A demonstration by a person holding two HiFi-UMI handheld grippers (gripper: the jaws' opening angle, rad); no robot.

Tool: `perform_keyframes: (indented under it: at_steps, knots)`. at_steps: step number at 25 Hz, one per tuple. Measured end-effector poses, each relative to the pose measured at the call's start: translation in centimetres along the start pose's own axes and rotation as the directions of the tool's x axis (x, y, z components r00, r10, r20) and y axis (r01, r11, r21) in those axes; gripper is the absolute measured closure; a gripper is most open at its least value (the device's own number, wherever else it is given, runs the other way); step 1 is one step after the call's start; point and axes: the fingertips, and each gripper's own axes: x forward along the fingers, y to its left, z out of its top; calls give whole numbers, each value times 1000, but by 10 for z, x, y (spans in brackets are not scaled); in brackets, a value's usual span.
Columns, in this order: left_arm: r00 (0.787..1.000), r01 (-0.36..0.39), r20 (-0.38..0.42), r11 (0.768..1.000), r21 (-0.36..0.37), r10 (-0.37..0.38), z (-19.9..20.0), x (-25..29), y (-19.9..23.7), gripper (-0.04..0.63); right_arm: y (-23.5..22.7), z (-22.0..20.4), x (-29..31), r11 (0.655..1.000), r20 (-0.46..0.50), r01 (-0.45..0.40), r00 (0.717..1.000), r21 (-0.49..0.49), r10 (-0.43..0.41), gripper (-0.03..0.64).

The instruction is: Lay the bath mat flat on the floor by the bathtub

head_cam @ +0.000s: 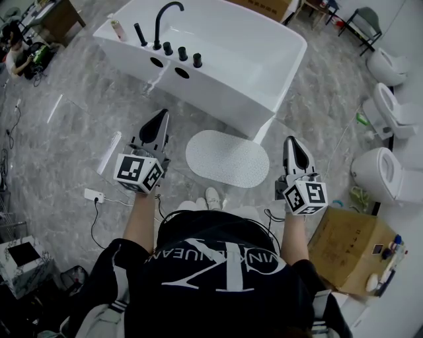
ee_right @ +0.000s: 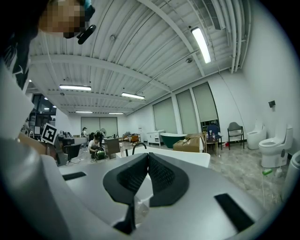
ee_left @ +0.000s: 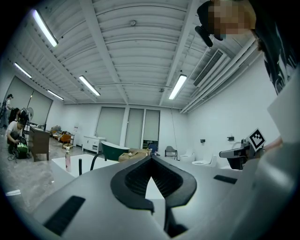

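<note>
The white oval bath mat [head_cam: 227, 158] lay flat on the grey floor [head_cam: 79, 125], just beside the near wall of the bathtub [head_cam: 218, 72]. It seemed not quite to touch the wall. The left gripper [head_cam: 160, 116] and the right gripper [head_cam: 293, 140] hung either side of it, each with its jaws closed together on nothing.

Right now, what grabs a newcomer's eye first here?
The white oval bath mat lies flat on the grey marble floor, beside the big white bathtub with its black curved faucet. To either side of it in the head view, the left gripper and right gripper hang shut and empty.
</note>
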Motion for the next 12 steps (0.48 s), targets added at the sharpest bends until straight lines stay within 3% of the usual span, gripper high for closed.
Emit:
perform_keyframes:
  at_steps: [12]
  knots:
    - [1000,-6,7,1000,-4,6,-2,-1,1,581,-8,-6,-9,999,3,20,1000,34,-20,591]
